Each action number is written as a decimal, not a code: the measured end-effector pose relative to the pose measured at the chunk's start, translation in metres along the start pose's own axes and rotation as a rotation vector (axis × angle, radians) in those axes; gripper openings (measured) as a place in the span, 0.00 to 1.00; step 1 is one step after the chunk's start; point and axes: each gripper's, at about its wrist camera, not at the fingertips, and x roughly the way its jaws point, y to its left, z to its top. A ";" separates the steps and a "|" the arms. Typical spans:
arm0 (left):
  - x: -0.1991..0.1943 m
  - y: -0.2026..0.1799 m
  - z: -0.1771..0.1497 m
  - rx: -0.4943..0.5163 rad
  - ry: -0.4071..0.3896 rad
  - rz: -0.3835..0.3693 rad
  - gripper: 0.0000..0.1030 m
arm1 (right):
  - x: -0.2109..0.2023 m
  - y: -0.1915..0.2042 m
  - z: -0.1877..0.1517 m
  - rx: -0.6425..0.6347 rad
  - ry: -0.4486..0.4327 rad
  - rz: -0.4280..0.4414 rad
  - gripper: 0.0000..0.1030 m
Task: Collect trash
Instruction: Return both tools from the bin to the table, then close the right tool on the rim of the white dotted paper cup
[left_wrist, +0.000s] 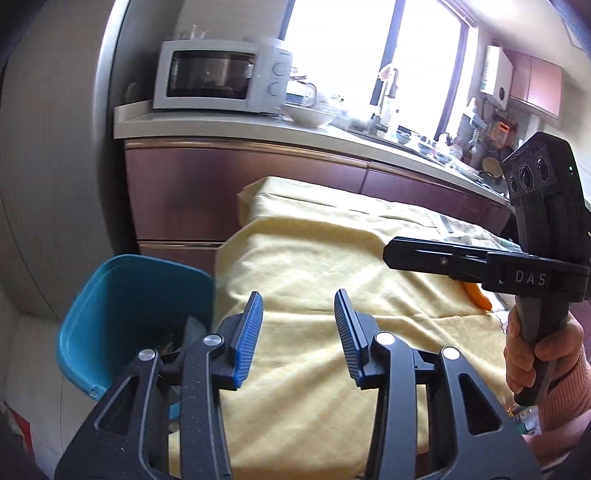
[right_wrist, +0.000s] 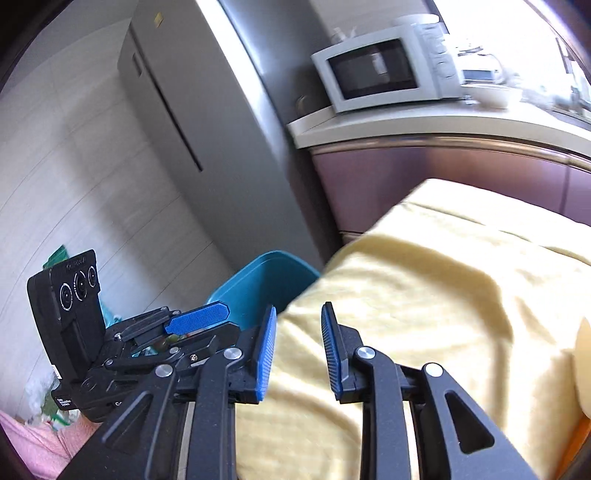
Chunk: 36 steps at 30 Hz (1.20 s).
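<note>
Fingers (left_wrist: 247, 332) ribbed blue, parted, empty; yellow cloth (left_wrist: 332, 258) creased.

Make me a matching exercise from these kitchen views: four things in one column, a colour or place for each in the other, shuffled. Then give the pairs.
Things:
1. bin
2. microwave
3. cloth
4. bowl

Places and colours:
A. pale yellow, spread over the table
B. teal, on the floor at the table's end
C. white, on the counter right of the microwave
D. at the counter's left end, by the grey fridge

Pairs: 1-B, 2-D, 3-A, 4-C
</note>
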 end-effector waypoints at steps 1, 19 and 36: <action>0.005 -0.011 0.002 0.014 0.006 -0.019 0.39 | -0.010 -0.008 -0.003 0.013 -0.013 -0.023 0.26; 0.086 -0.189 -0.003 0.219 0.184 -0.312 0.42 | -0.119 -0.156 -0.031 0.268 -0.172 -0.330 0.40; 0.157 -0.264 0.000 0.232 0.352 -0.355 0.43 | -0.091 -0.214 -0.019 0.345 -0.109 -0.338 0.47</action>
